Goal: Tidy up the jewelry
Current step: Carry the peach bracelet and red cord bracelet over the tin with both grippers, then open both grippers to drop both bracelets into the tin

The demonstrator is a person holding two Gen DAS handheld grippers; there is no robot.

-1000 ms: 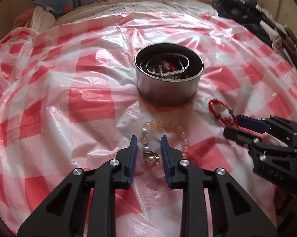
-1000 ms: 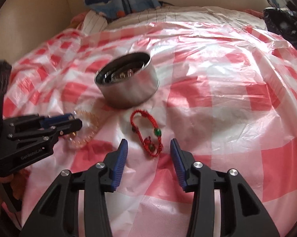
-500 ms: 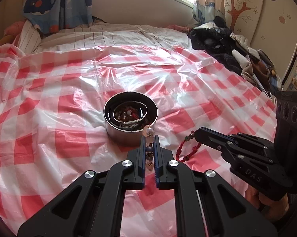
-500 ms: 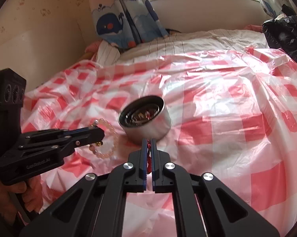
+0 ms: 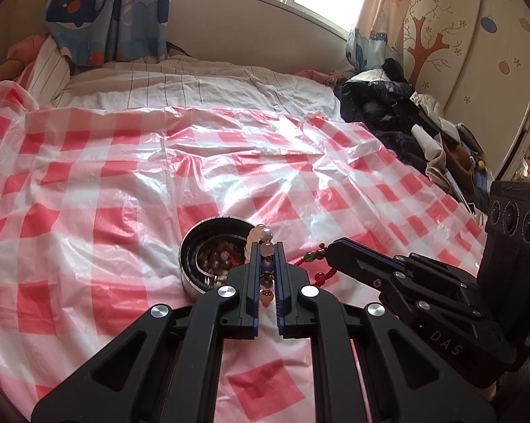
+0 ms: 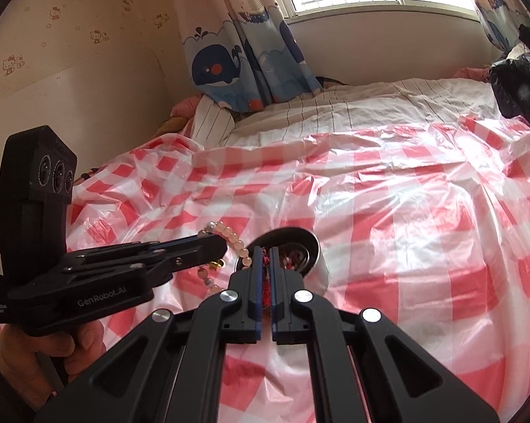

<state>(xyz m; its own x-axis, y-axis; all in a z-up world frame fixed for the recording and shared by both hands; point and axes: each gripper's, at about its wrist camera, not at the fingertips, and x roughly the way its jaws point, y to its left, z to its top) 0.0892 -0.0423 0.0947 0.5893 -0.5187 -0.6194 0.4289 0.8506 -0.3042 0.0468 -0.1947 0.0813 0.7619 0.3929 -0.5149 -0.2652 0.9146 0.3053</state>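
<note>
My left gripper (image 5: 266, 252) is shut on a pale peach bead bracelet (image 5: 266, 246) and holds it in the air just right of the round metal tin (image 5: 208, 243). The tin holds several pieces of jewelry. My right gripper (image 6: 265, 257) is shut on a red cord bracelet (image 6: 265, 282) and holds it in the air near the tin (image 6: 310, 246). In the left wrist view the red bracelet (image 5: 318, 264) hangs from the right gripper (image 5: 335, 250). In the right wrist view the bead bracelet (image 6: 229, 239) dangles from the left gripper (image 6: 219, 246), left of the tin.
A red-and-white checked plastic sheet (image 5: 124, 176) covers the bed. Dark clothes (image 5: 388, 105) are piled at the right edge. A striped sheet (image 6: 335, 112) and whale curtains (image 6: 229, 53) lie at the far end under the window.
Both grippers have closed on their bracelets and lifted them off the sheet. They now hold them raised beside the tin.
</note>
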